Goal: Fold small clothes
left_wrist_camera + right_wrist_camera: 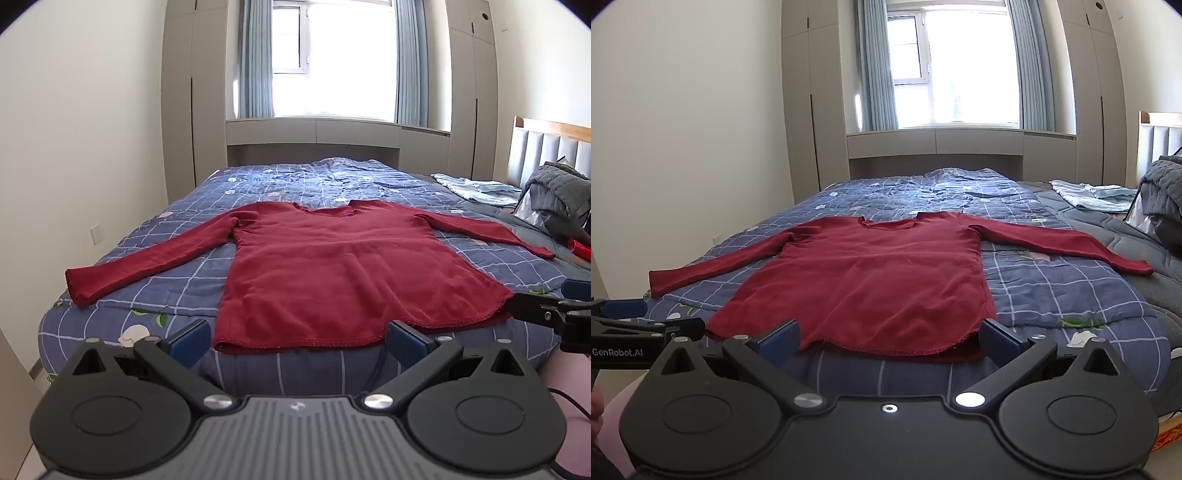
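Bedroom's bright, window [334, 59] at 12 o'clock, wardrobes either side. Blue checked quilt [155, 295] carries a red top [332, 269] spread flat. Left gripper [297, 338] and right gripper [890, 338] both gape wide, empty.

Legible text: 1 item. "GenRobot.AI", white letters on the black side of the left gripper [646, 325], lower left of the right wrist view. Small emblem on the grey housing in the left wrist view: unreadable.

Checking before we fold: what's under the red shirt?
The red shirt lies flat on the blue checked quilt, which shows all around it. Anything directly beneath the fabric is covered and can't be seen.
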`<state>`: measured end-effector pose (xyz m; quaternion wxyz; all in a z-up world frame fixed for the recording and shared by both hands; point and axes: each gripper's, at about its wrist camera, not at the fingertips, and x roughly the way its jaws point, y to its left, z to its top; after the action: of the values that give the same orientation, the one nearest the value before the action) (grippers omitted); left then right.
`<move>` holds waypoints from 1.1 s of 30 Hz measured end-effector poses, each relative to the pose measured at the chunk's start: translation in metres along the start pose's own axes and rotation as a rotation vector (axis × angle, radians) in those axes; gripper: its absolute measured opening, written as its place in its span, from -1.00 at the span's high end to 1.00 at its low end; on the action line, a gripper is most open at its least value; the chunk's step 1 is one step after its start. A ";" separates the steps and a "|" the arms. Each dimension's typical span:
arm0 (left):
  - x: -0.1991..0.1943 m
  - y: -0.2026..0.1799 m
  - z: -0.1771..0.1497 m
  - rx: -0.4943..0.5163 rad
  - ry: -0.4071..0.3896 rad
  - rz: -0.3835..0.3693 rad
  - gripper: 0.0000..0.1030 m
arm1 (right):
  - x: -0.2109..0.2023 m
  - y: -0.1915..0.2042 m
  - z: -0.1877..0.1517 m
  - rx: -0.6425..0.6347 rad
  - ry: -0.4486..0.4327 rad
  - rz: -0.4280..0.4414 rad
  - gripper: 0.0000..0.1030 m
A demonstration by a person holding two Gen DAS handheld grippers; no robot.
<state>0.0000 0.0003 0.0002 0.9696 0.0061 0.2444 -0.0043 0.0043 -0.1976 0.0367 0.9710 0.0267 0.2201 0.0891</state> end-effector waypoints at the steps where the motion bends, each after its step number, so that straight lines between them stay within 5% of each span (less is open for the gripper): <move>1: 0.000 0.000 0.000 0.000 0.002 -0.001 -0.99 | 0.000 0.000 0.000 0.001 0.001 0.000 -0.99; 33: -0.002 0.001 0.000 -0.009 -0.007 -0.013 -0.99 | 0.000 0.000 -0.001 0.010 0.006 0.009 -0.99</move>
<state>-0.0018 0.0016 0.0013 0.9704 -0.0001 0.2412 -0.0096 0.0040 -0.1980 0.0354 0.9699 0.0322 0.2232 0.0924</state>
